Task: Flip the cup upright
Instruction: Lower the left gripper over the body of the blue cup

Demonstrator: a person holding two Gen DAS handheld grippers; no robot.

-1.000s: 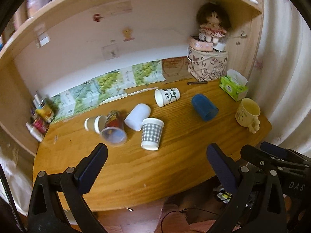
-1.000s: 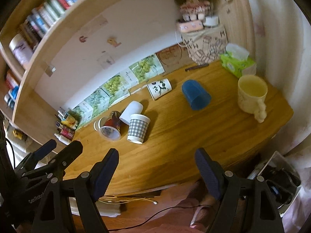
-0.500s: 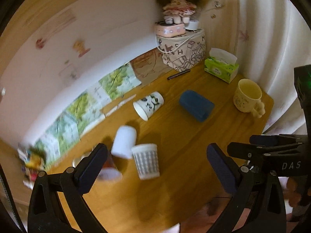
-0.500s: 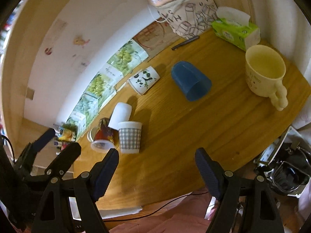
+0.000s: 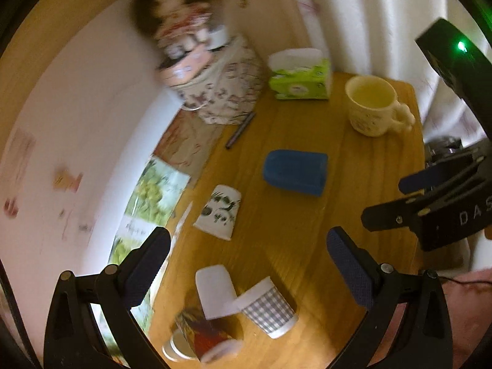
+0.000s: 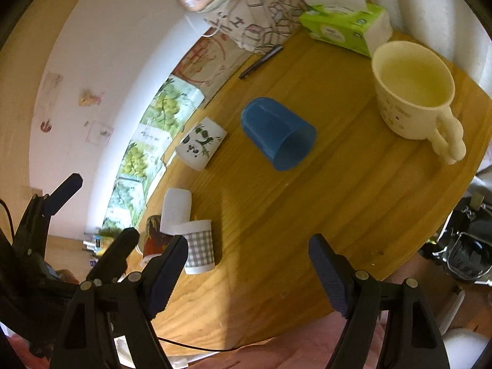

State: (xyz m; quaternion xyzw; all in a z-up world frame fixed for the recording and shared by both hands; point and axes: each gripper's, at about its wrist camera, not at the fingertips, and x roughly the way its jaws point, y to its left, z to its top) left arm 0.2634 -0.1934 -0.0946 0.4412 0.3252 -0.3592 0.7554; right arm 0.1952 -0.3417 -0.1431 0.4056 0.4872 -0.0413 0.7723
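Note:
A blue cup [image 6: 278,133] lies on its side mid-table; it also shows in the left wrist view [image 5: 294,172]. A panda-print paper cup [image 6: 201,143] [image 5: 219,212] lies on its side to its left. A white cup [image 6: 176,210], a checked cup [image 6: 198,246] and a red printed cup [image 5: 209,336] cluster at the left; the checked cup stands mouth down. A cream mug [image 6: 413,90] [image 5: 372,104] stands upright at the right. My left gripper [image 5: 246,273] and right gripper [image 6: 247,272] are both open and empty, above the table's near side.
A green tissue box [image 6: 347,27] and a patterned bag [image 6: 261,15] with a doll [image 5: 181,21] on top stand at the back. A pen [image 6: 260,61] lies near the bag. Printed cartons [image 6: 147,141] line the wall. The wooden table's [image 6: 338,215] edge curves near me.
Both grippers have moved forward and to the right over the table, tilting down; the cups appear larger and lower in view. Both stay open. No cup has moved.

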